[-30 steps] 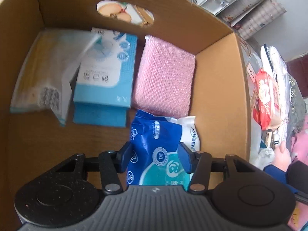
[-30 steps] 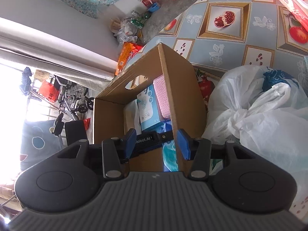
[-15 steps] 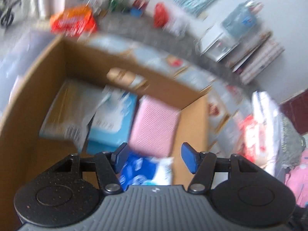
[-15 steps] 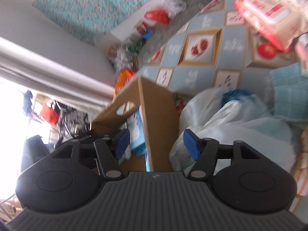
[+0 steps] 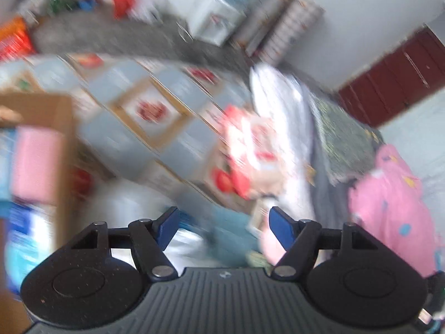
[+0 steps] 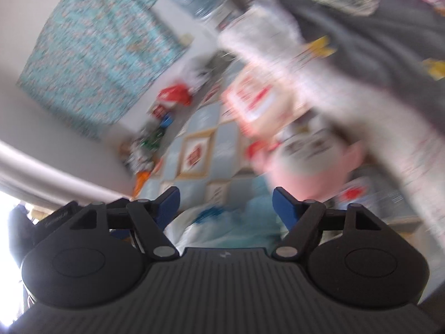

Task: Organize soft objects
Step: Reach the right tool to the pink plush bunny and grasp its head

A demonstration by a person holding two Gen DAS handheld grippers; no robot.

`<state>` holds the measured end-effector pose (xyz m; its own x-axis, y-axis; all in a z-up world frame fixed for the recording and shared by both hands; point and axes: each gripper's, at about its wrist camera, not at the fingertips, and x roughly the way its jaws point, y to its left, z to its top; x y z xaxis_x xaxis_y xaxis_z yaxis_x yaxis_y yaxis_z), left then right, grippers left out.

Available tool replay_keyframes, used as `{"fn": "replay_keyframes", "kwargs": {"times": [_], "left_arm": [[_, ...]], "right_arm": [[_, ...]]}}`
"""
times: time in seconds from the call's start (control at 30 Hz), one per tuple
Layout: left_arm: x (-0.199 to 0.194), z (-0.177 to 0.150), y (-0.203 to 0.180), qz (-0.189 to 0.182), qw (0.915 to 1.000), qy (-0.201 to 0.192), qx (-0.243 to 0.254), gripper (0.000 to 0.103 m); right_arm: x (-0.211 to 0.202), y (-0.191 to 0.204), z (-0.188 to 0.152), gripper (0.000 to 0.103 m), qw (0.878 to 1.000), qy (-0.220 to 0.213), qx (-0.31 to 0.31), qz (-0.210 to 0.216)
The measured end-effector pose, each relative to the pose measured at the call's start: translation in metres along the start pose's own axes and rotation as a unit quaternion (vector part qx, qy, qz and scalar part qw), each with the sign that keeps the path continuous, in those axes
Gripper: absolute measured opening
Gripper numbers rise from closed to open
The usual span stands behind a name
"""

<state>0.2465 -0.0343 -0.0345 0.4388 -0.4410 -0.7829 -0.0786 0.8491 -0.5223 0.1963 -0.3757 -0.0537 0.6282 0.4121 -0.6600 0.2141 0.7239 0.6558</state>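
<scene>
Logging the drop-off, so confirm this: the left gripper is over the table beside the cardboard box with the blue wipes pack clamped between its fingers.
Not quite. In the left wrist view the left gripper holds nothing; its jaws are opening. The blue wipes pack lies blurred inside the cardboard box at the left edge. The rest stands.

The bench (image 5: 116, 142) has a grey-blue cloth printed with framed fruit squares. On it stand a brown cardboard box (image 5: 65, 150) at the left, a red-and-white soft packet (image 5: 247, 144) and a crumpled white plastic bag (image 5: 130, 208), all blurred.
</scene>
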Motion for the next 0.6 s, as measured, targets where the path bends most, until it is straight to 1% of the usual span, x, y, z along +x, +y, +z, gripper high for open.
{"fn": "replay_keyframes", "kwargs": {"times": [0.07, 0.13, 0.23, 0.3, 0.37, 0.47, 0.6], "left_arm": [[0.028, -0.006, -0.016, -0.007, 0.9993, 0.036, 0.002, 0.072], [0.056, -0.010, -0.030, -0.009, 0.9975, 0.069, 0.007, 0.072], [0.089, -0.016, -0.046, -0.011, 0.9940, 0.108, 0.009, 0.072], [0.105, -0.019, -0.055, -0.019, 0.9914, 0.129, 0.014, 0.072], [0.120, -0.018, -0.063, -0.015, 0.9894, 0.144, 0.012, 0.072], [0.143, -0.017, -0.071, -0.011, 0.9863, 0.163, 0.020, 0.073], [0.162, -0.017, -0.075, -0.001, 0.9837, 0.178, 0.026, 0.073]], "right_arm": [[0.003, -0.024, 0.013, 0.078, 1.000, 0.000, 0.021, -0.004], [0.012, -0.046, 0.024, 0.079, 0.999, 0.007, 0.050, 0.002], [0.033, -0.077, 0.036, 0.081, 0.994, 0.031, 0.101, 0.002], [0.050, -0.092, 0.041, 0.081, 0.990, 0.052, 0.129, -0.012], [0.066, -0.101, 0.046, 0.081, 0.988, 0.070, 0.136, -0.020], [0.086, -0.105, 0.049, 0.081, 0.986, 0.090, 0.139, -0.014], [0.107, -0.106, 0.049, 0.082, 0.982, 0.115, 0.147, -0.019]]}}
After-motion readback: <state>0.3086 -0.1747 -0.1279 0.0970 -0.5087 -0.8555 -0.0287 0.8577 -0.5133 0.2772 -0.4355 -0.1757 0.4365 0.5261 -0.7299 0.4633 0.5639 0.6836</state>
